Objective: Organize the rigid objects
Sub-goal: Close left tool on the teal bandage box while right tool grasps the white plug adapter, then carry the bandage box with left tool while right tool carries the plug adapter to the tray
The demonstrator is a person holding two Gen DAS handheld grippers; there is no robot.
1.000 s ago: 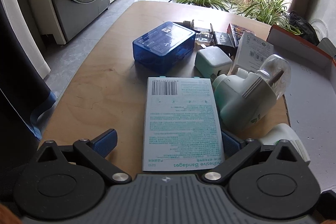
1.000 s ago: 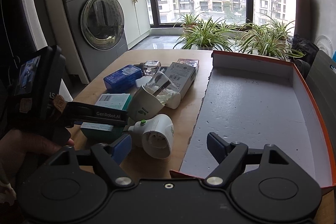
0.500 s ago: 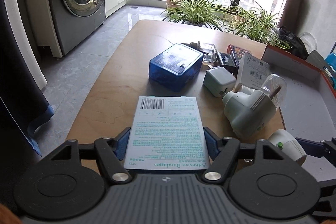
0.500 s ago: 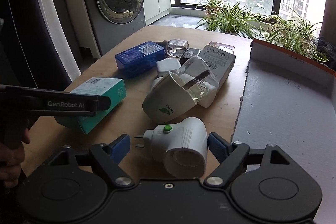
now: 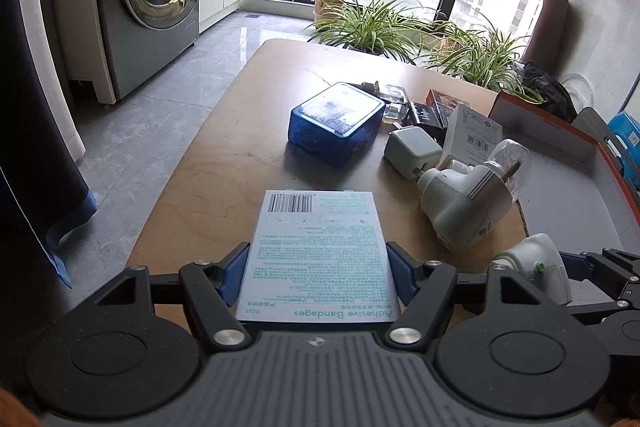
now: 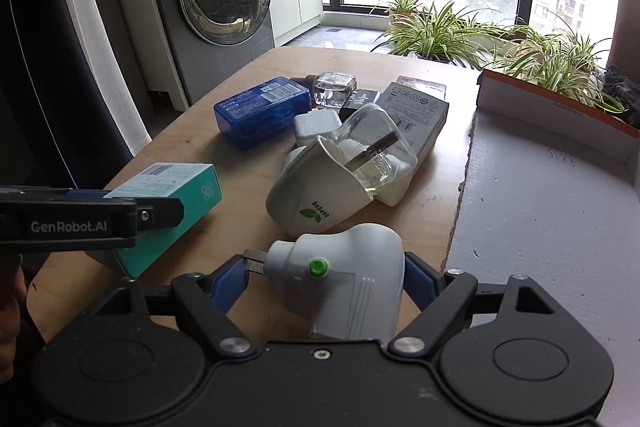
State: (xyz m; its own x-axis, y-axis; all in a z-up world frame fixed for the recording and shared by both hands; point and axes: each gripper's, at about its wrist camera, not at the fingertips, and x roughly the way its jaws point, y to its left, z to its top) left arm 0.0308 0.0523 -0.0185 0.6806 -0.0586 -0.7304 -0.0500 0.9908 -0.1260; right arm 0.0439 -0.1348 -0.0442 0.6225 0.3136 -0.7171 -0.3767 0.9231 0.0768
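Note:
A pale blue adhesive bandage box (image 5: 316, 255) sits between the blue pads of my left gripper (image 5: 318, 273), which is shut on its two long sides and holds it just over the wooden table (image 5: 224, 187). From the right wrist view the same box (image 6: 172, 187) shows its teal side, with the left gripper (image 6: 152, 215) clamped on it. My right gripper (image 6: 324, 279) straddles a white plug-in device with a green button (image 6: 348, 267) lying on the table; its jaws are closing, pads right beside the prongs and body. That device (image 5: 536, 259) lies beside the tray.
A shallow white tray with an orange rim (image 6: 560, 219) fills the right side. Ahead lie a bigger white plug-in with a clear bottle (image 6: 320, 195), a blue plastic case (image 6: 260, 107), a white charger (image 6: 316, 127), a grey carton (image 6: 416, 115) and a glass bottle (image 6: 334, 89).
My left gripper has shut on the bandage box and raised it slightly. My right gripper has moved left from the tray's edge to straddle the white plug-in device.

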